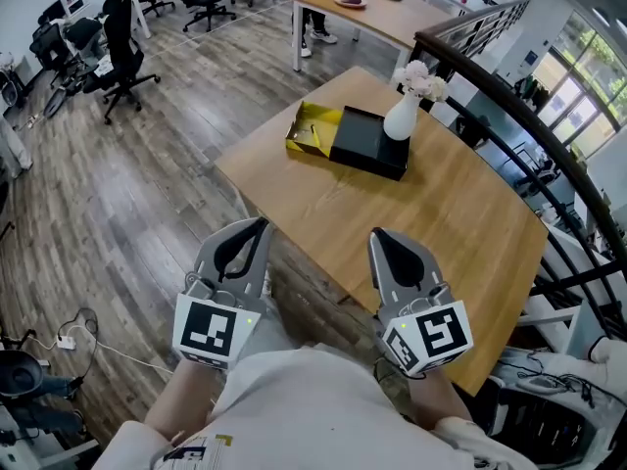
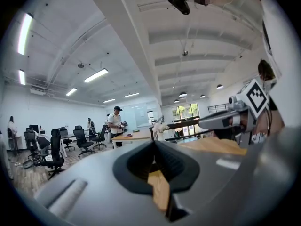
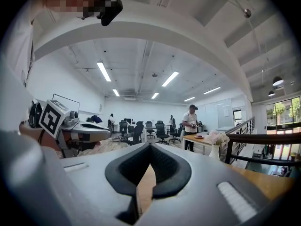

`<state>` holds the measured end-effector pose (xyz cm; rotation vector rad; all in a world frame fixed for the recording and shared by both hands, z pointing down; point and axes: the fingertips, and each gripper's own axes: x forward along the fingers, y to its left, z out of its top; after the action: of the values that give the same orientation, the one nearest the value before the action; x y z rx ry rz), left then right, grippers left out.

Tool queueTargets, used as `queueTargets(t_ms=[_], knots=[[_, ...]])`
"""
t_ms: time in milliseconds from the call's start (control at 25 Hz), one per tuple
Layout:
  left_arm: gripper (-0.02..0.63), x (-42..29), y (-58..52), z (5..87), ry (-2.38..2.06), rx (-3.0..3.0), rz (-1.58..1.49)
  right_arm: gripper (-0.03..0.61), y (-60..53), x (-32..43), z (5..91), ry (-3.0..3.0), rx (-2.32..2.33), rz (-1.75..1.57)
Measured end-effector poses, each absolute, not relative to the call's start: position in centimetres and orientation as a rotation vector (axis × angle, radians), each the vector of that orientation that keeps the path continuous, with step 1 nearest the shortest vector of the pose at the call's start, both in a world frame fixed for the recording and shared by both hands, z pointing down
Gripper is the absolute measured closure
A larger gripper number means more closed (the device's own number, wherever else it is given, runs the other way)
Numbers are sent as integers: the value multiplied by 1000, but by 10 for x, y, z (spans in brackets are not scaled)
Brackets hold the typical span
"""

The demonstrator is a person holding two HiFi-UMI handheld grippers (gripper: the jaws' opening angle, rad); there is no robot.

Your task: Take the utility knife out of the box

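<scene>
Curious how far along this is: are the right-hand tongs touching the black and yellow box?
Apart. The head view shows bare wooden tabletop between the right tongs and the black and yellow box farther across it.

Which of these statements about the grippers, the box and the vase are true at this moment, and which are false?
1. The left gripper and right gripper are both shut and empty. True.
2. The right gripper touches the box. False: it is well short of the box, not touching it.
3. A white vase with flowers stands on the table by the box. True.
4. The box lies on the floor. False: it is on the table.
</scene>
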<state>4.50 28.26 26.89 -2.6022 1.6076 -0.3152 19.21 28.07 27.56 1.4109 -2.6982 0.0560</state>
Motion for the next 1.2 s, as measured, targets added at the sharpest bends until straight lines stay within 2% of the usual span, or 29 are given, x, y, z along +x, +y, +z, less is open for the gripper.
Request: queueTargets(t_ms=[1200], knots=[[612, -62, -7, 270, 1387, -2773, -355, 578, 13, 74, 262, -2519, 1583, 123]])
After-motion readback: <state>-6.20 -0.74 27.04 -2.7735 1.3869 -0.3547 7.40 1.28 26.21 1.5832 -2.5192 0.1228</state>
